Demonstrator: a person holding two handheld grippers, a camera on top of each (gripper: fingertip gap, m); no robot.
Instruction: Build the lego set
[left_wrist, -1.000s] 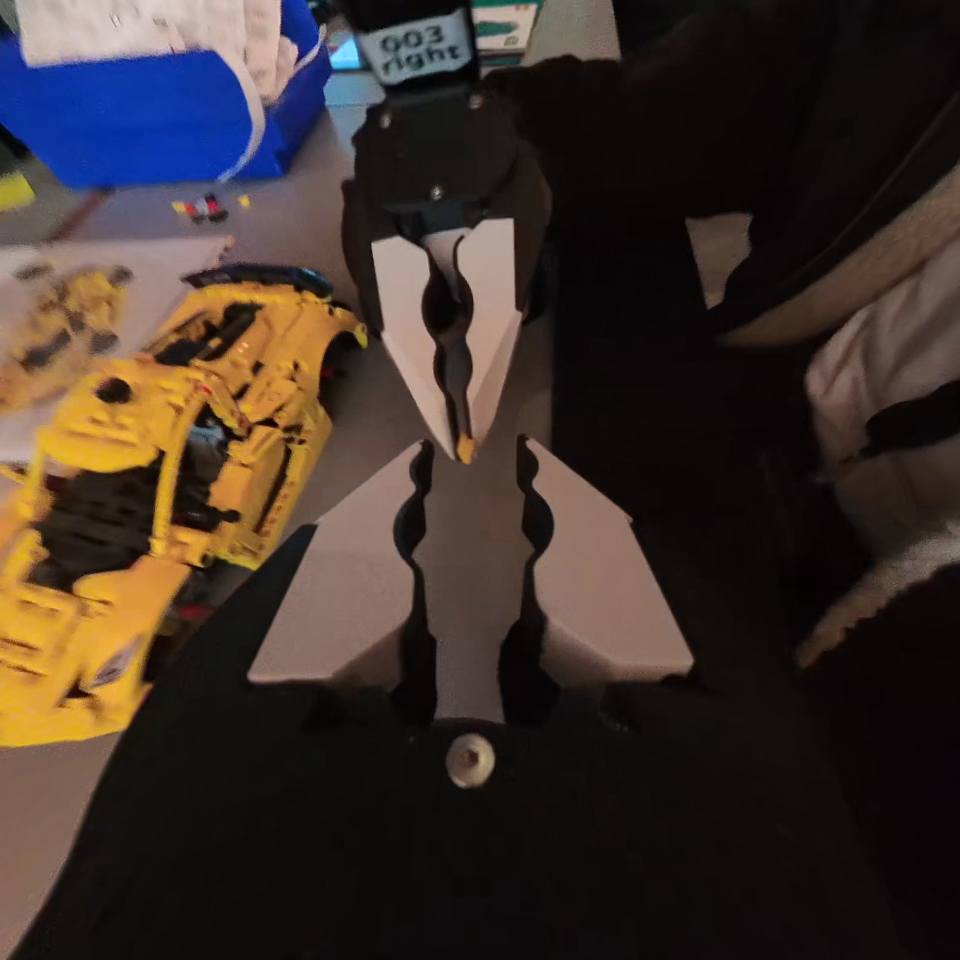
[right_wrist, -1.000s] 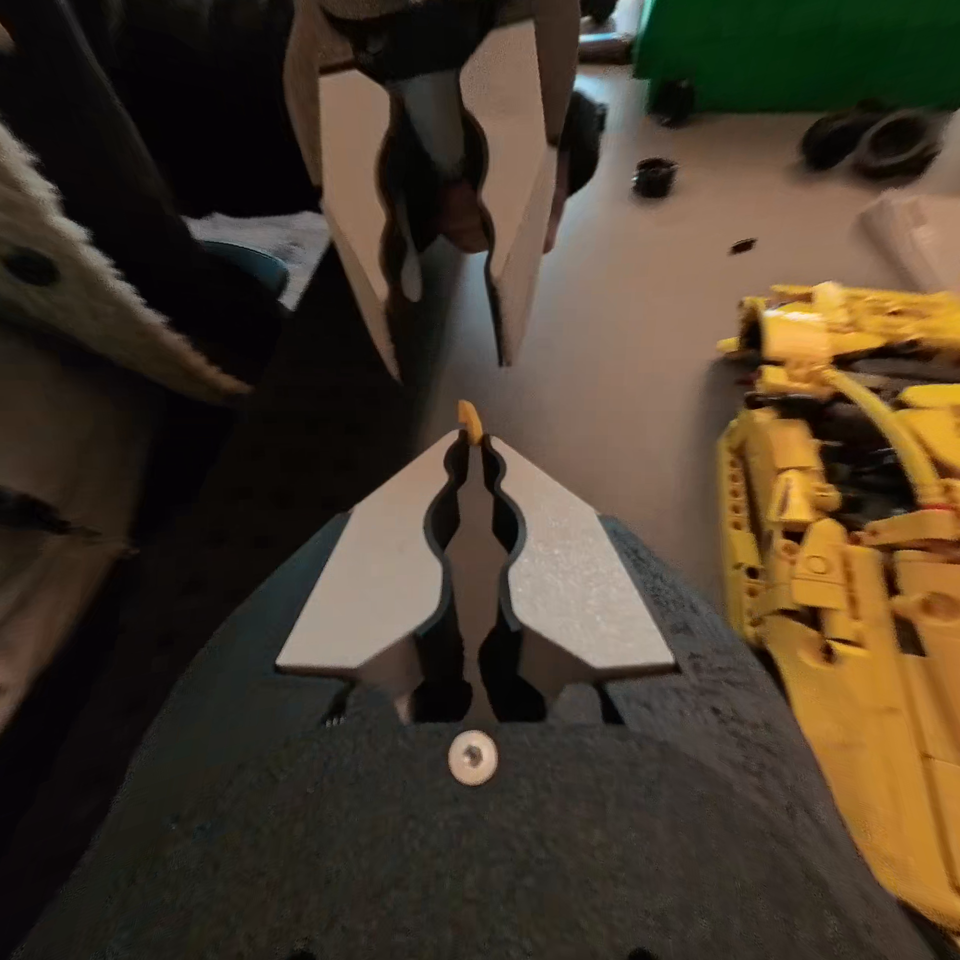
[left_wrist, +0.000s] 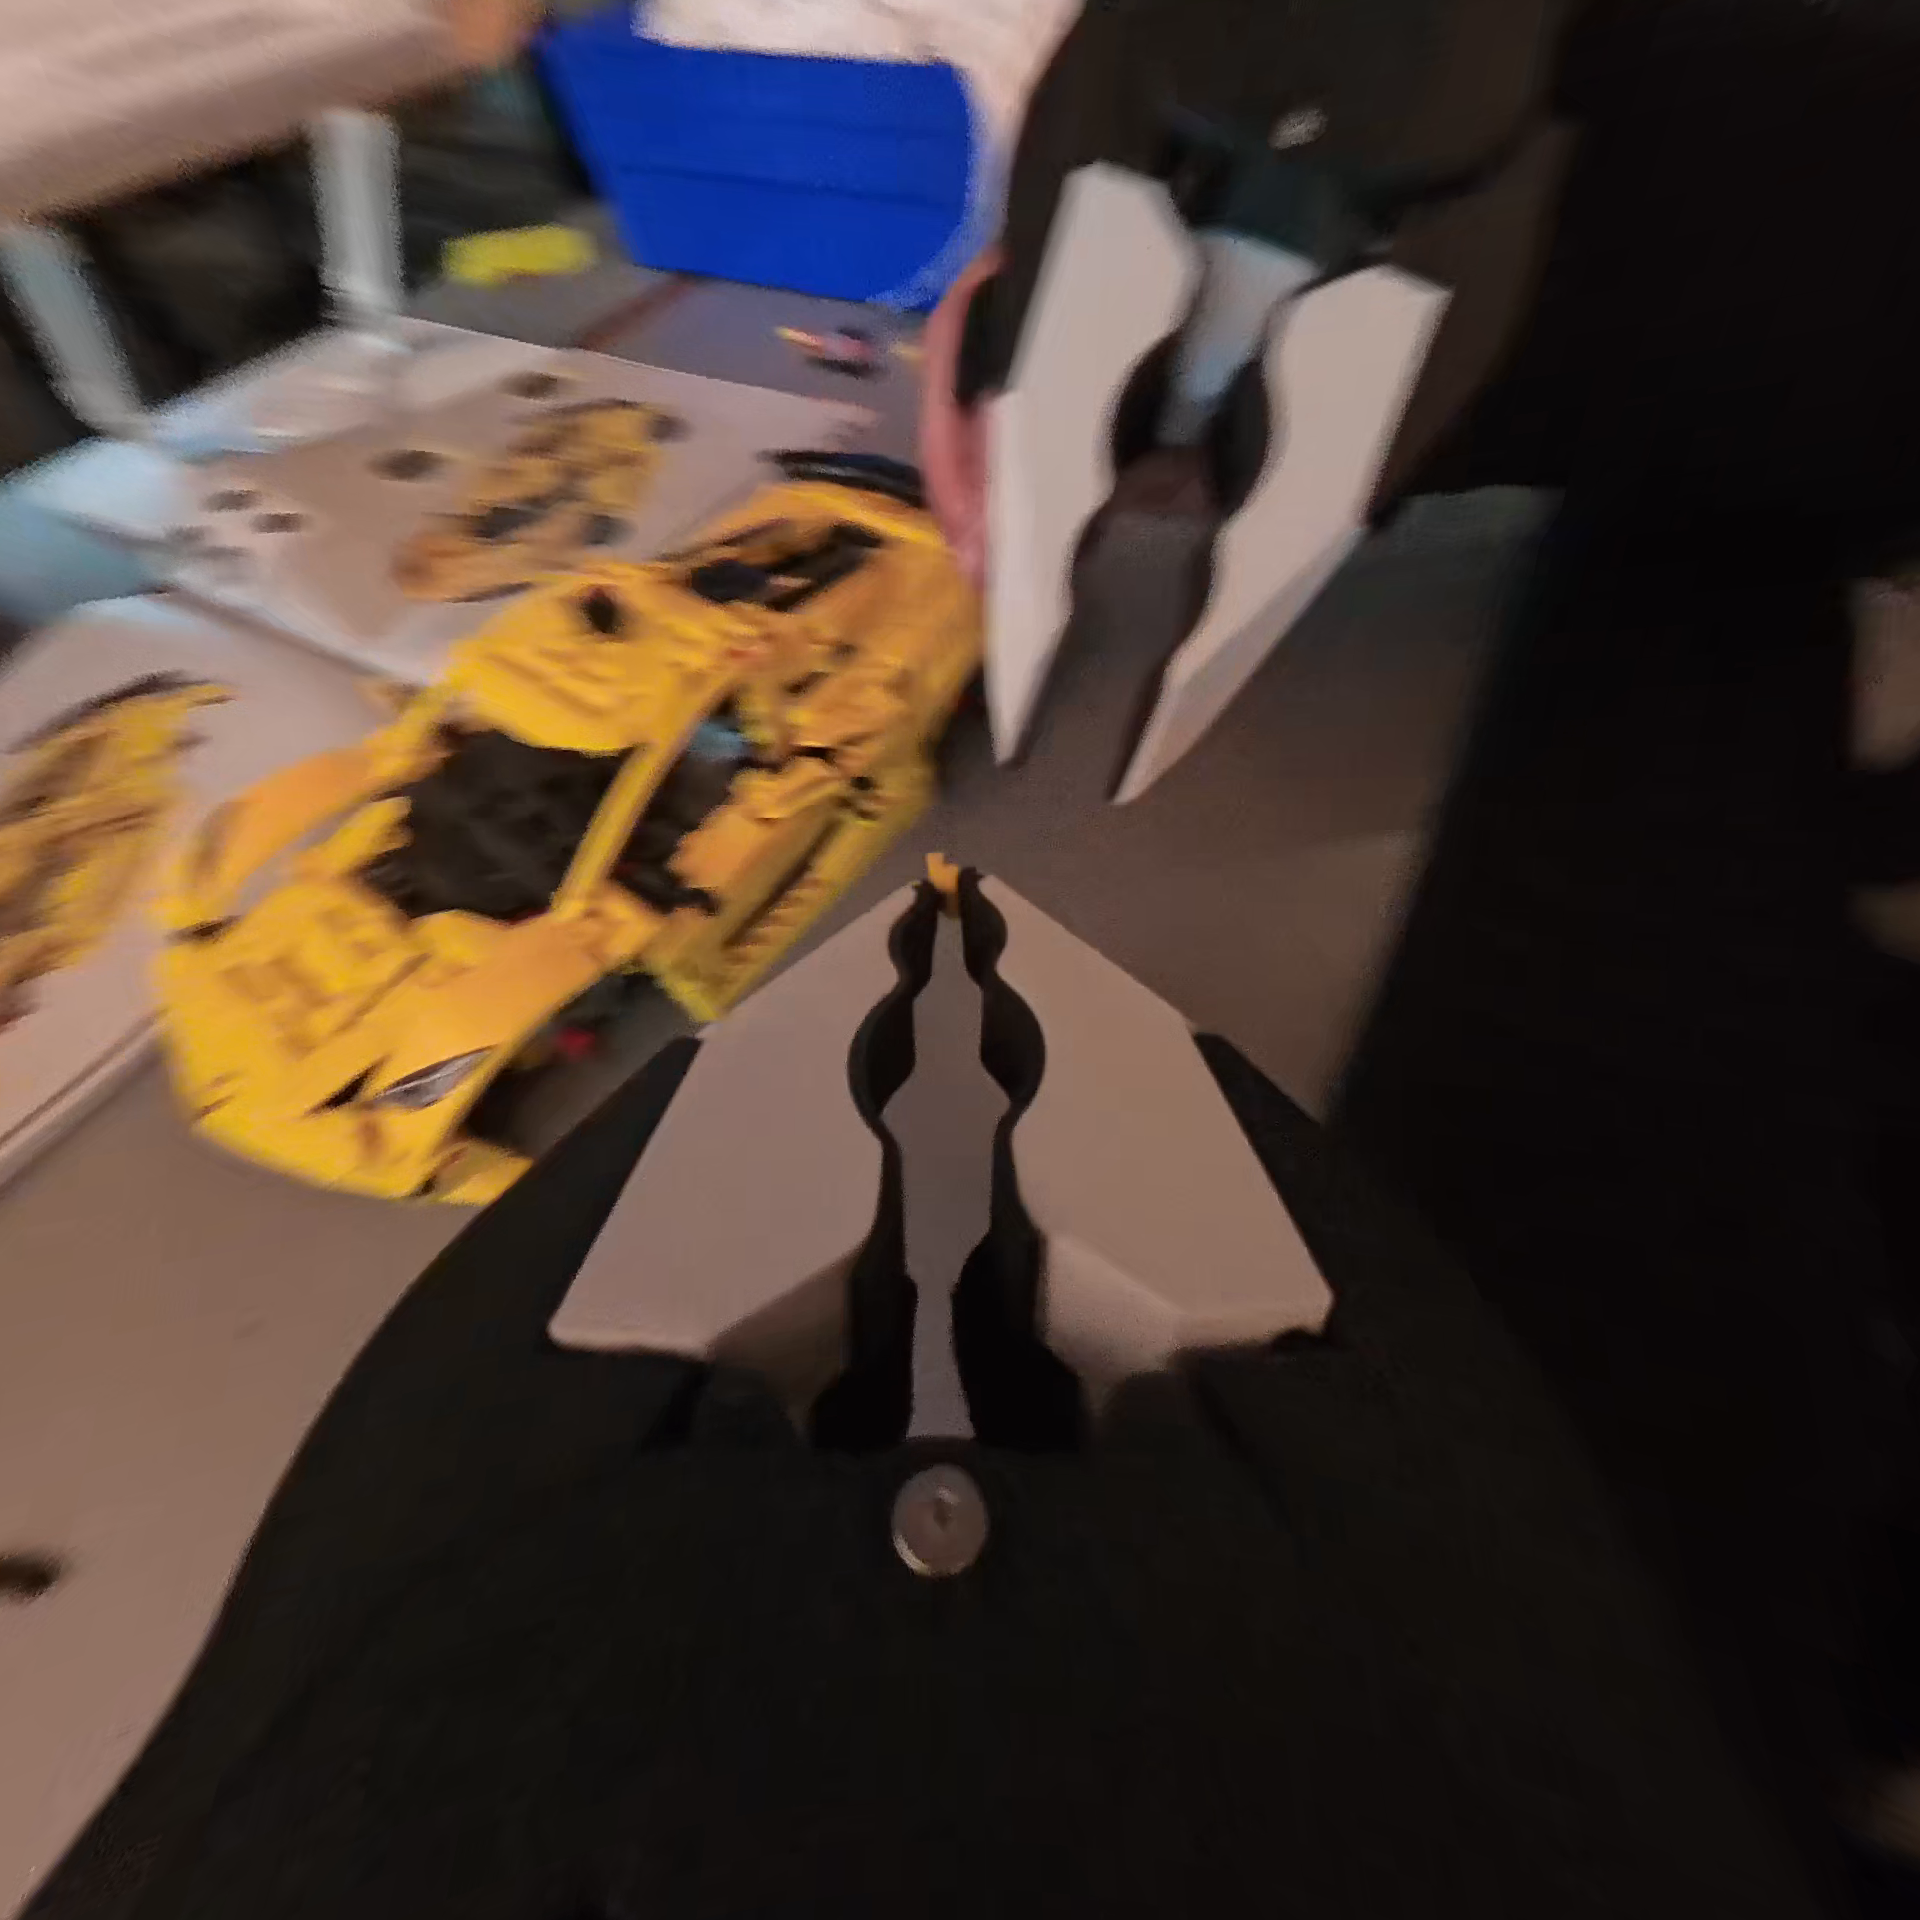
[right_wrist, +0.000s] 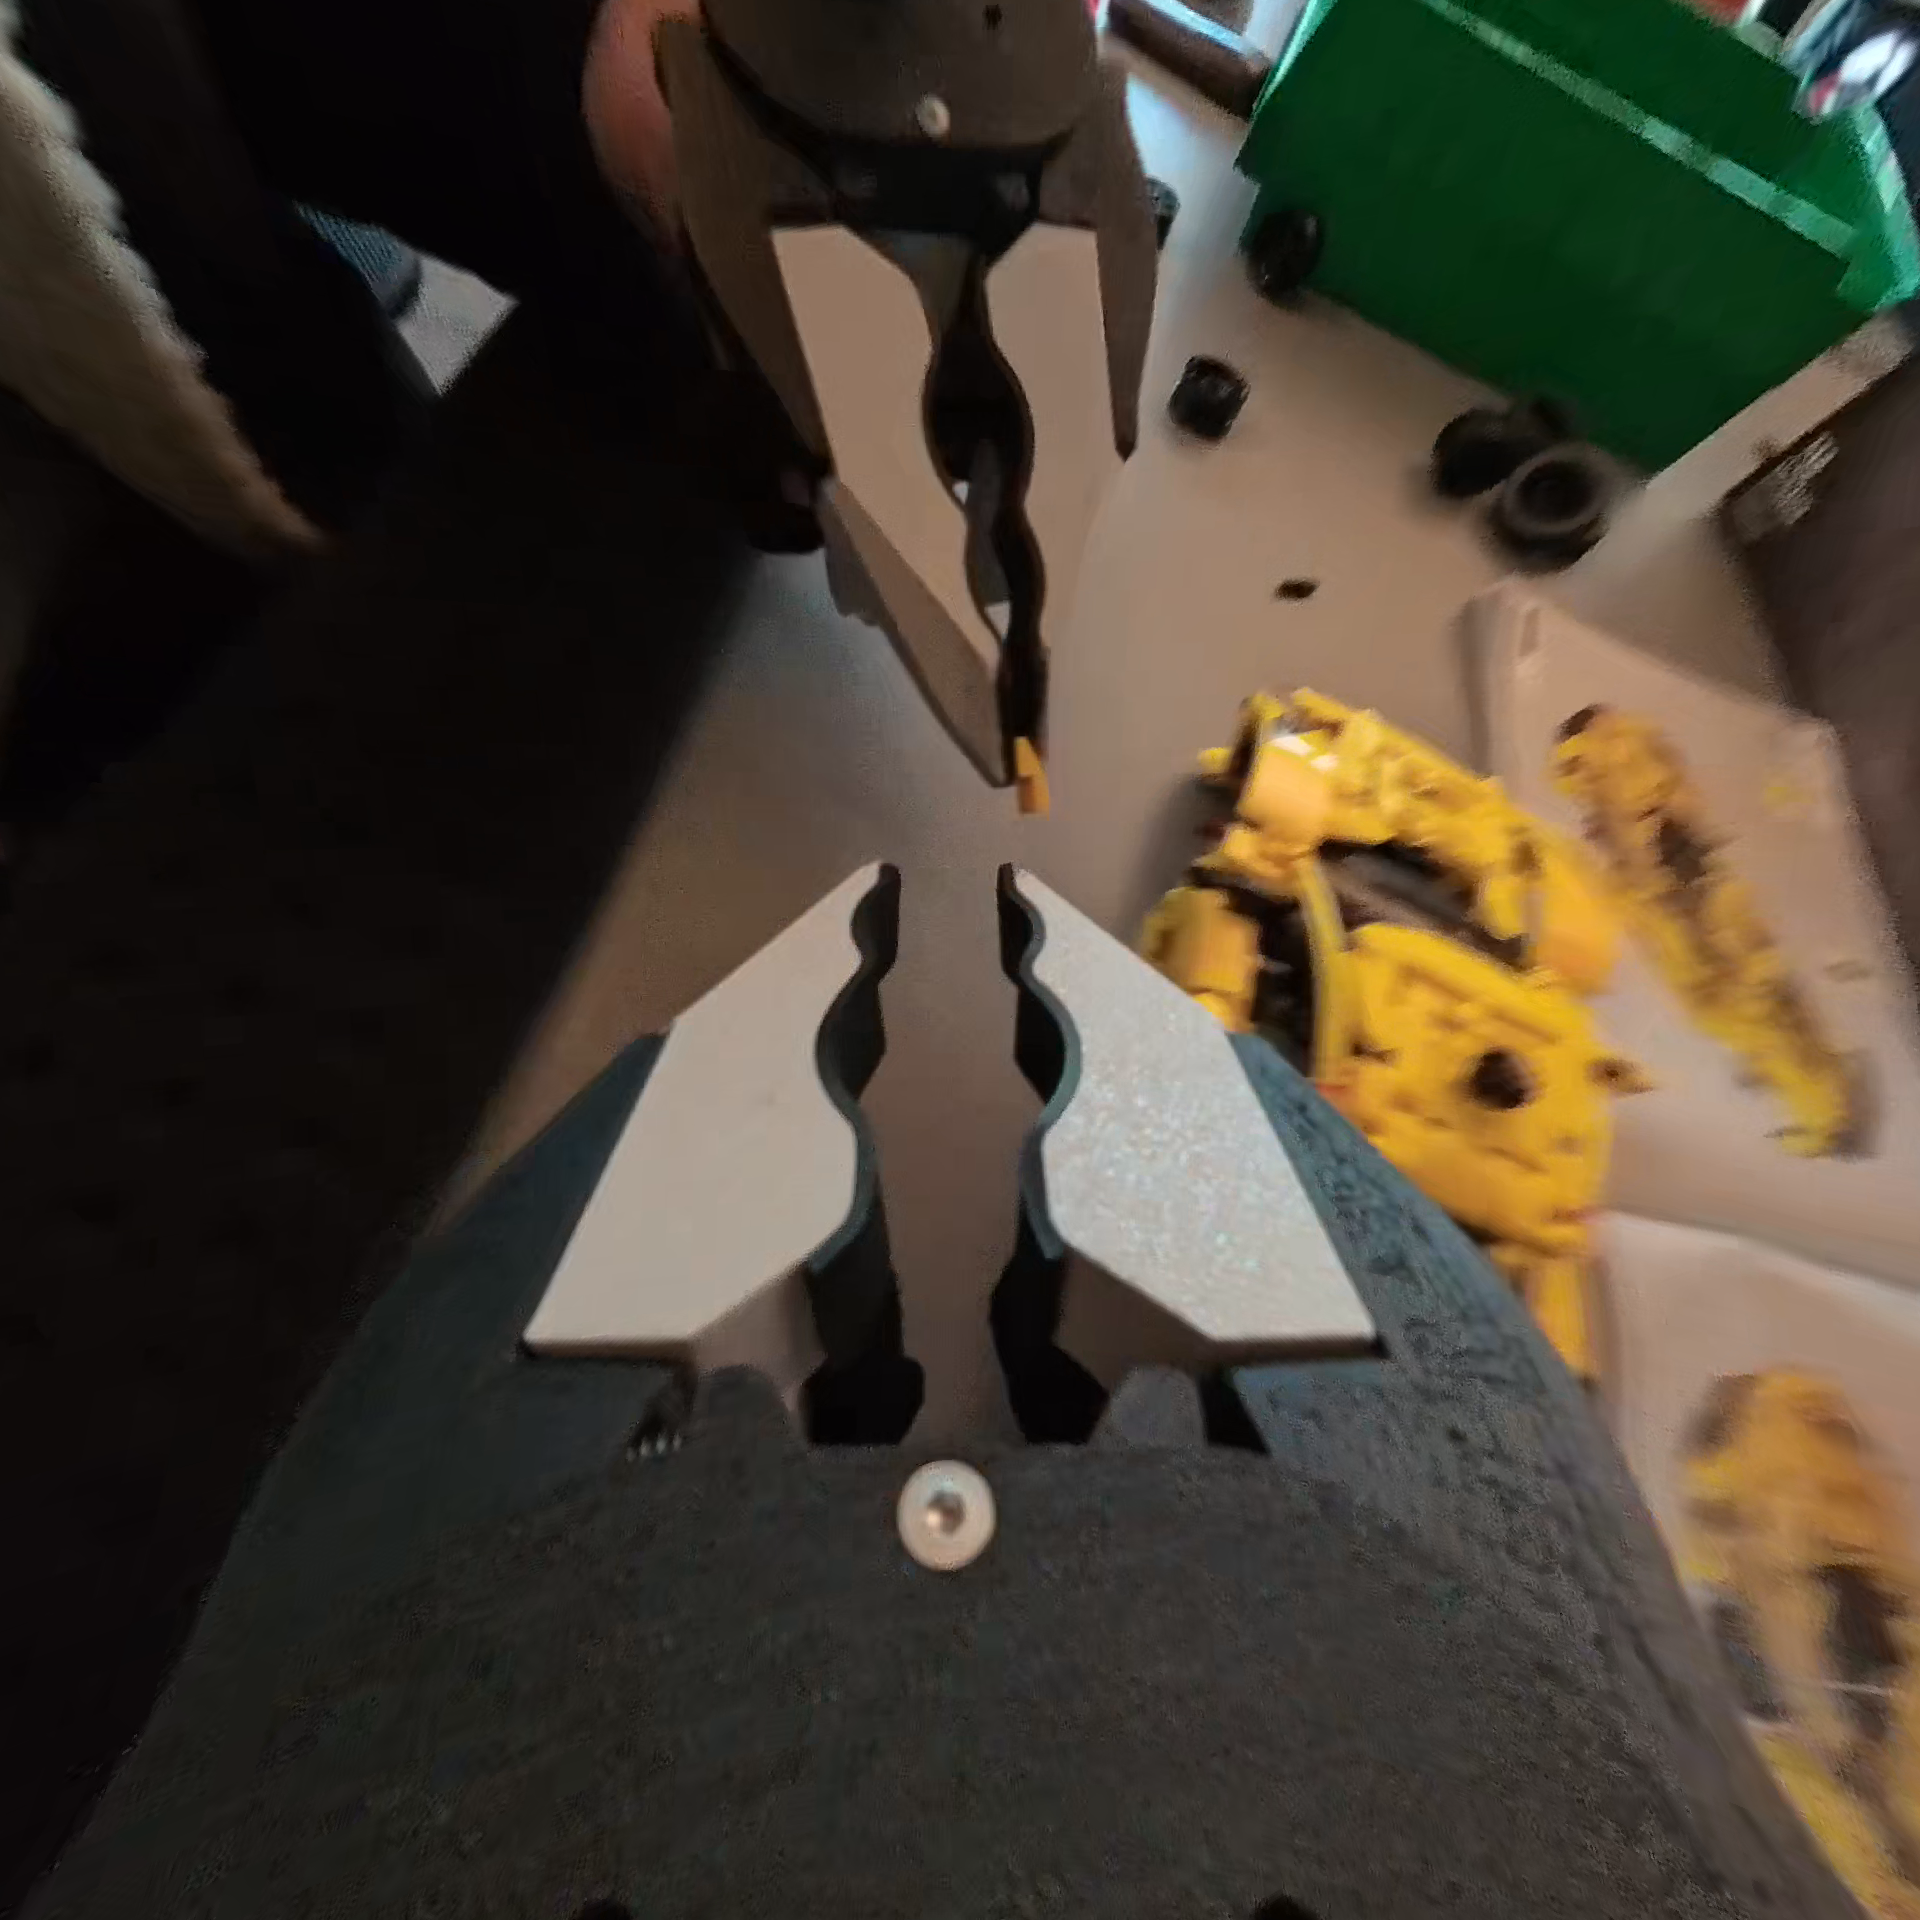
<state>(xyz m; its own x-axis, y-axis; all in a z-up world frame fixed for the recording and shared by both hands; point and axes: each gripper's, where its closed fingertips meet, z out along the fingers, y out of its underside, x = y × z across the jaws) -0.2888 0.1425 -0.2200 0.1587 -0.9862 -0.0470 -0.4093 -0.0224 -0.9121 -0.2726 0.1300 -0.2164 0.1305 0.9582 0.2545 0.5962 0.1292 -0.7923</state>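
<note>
My left gripper (left_wrist: 943, 883) is shut on a small yellow lego piece (left_wrist: 941, 869) that pokes out of its tips. In the right wrist view the left gripper (right_wrist: 1013, 753) hangs from the top with the piece (right_wrist: 1029, 787) at its tip. My right gripper (right_wrist: 948, 878) is open and empty, just below that piece and apart from it. It also shows in the left wrist view (left_wrist: 1065, 769), open, facing my left gripper. The partly built yellow lego car (left_wrist: 582, 862) lies on the grey table to the left; in the right wrist view the car (right_wrist: 1434, 997) is on the right.
An open instruction booklet (left_wrist: 312, 468) lies beyond the car. A blue bin (left_wrist: 790, 177) stands at the back, a green bin (right_wrist: 1558, 239) at the other end, with black tyres (right_wrist: 1548, 499) beside it. A person's dark clothing (left_wrist: 1662, 935) borders the table edge. Both grippers' tips are close together, under 4 cm apart.
The yellow piece has passed from my right gripper to my left. The left has shut on it, the right has opened and drawn back slightly. Both views have swung towards the car.
</note>
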